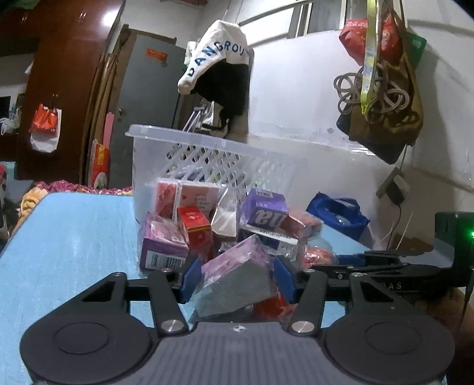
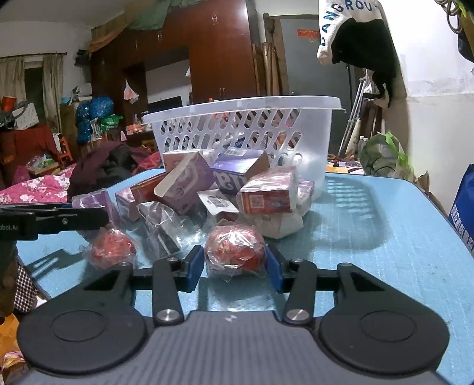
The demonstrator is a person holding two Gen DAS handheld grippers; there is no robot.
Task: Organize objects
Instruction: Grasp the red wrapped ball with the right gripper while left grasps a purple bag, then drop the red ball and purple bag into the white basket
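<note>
A white slotted basket (image 2: 246, 130) stands on the blue table (image 2: 370, 237), small packets dimly showing through its slots. Boxes are heaped against it. Only the right view shows the cluttered room and a second red bundle (image 2: 111, 248). A hanging cloth reads "ANGROU". The left gripper (image 1: 237, 280) clamps a purple box (image 1: 237, 272); the right gripper (image 2: 235, 265) squeezes a wrapped red ball (image 2: 235, 248).

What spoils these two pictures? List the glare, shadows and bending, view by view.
Left wrist view: glare on the wardrobe door; wall and basket rim bend with the fisheye; the wrapped pink box between the fingers is soft. Right wrist view: the basket throws a patterned shadow on the blue table; the plastic-wrapped red ball glints.
</note>
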